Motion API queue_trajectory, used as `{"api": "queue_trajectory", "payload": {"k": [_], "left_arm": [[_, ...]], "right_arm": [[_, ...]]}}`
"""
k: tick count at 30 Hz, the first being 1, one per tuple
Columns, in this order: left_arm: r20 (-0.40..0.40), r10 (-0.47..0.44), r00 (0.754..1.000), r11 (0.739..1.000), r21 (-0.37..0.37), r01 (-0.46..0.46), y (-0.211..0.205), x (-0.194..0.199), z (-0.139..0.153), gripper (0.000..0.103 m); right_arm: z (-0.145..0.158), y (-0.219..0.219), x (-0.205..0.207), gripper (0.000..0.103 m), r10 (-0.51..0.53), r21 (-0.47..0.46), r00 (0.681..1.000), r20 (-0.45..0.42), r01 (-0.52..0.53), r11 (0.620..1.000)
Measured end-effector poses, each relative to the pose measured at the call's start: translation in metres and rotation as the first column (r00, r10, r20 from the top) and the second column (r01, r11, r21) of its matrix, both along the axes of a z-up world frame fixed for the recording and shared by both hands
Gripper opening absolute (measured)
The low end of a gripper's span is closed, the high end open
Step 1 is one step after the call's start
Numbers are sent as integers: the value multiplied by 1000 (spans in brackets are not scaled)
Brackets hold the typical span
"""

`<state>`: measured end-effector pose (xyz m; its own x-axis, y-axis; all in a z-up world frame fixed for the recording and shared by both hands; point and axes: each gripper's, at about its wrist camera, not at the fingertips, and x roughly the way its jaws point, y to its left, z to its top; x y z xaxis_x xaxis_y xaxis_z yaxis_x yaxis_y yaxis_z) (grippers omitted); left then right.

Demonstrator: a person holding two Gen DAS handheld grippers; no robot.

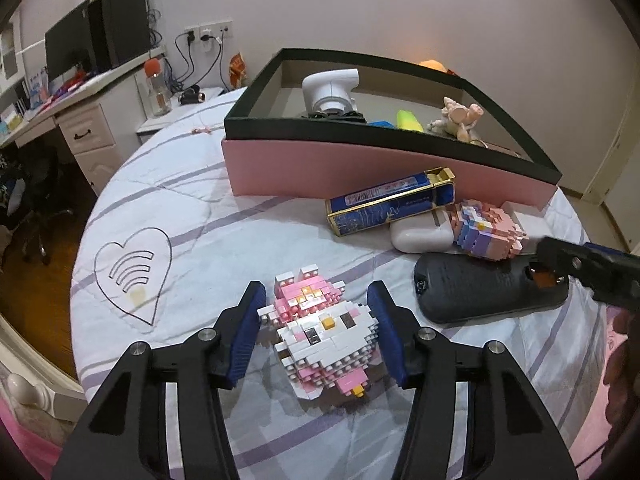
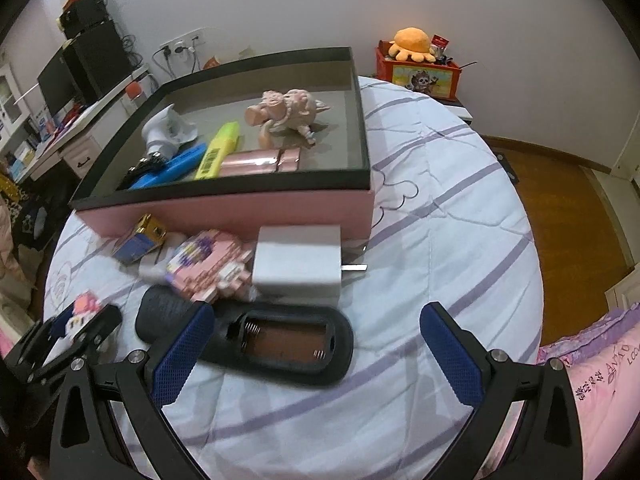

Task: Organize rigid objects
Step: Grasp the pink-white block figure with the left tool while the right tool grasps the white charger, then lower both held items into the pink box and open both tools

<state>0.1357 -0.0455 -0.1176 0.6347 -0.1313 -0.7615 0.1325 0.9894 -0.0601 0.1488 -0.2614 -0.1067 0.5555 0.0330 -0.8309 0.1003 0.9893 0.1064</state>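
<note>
Blue pads (image 1: 386,312) of the left gripper (image 1: 318,320) flank the brick cat (image 1: 324,332) before the pink box (image 1: 360,168), narrowed, seemingly touching; brittle, squeeze its sides gently.

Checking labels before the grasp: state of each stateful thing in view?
left gripper: around pink-white block figure, not clamped
right gripper: open over black remote
black remote: face down, battery bay uncovered, empty
pink box: lidless, partly filled
blue carton: end flap open

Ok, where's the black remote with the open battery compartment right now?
The black remote lies back-up on the quilt between the right gripper's open jaws, just in front of the white charger block.
</note>
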Motion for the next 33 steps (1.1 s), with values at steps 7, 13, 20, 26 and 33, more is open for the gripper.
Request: {"api": "queue_trajectory", "payload": {"k": [7, 13, 20, 26, 33], "left_arm": [[25, 15, 1000, 1000, 6, -15, 2, 4, 17, 54], [43, 7, 999, 1000, 3, -8, 4, 12, 26, 54], [46, 2, 999, 1000, 1, -2, 3, 18, 28, 54], [50, 5, 999, 1000, 0, -5, 2, 20, 32, 54], [67, -3, 998, 1000, -5, 3, 3, 14, 46, 54]], "right_arm": [[-3, -3, 20, 99, -28, -6, 1000, 9, 28, 1000], [-10, -4, 34, 76, -21, -15, 999, -31, 21, 1000], [-21, 10, 49, 68, 12, -101, 998, -63, -19, 995], [-18, 8, 36, 67, 30, -88, 999, -36, -33, 996], [11, 9, 9, 67, 46, -78, 999, 24, -44, 996]]}}
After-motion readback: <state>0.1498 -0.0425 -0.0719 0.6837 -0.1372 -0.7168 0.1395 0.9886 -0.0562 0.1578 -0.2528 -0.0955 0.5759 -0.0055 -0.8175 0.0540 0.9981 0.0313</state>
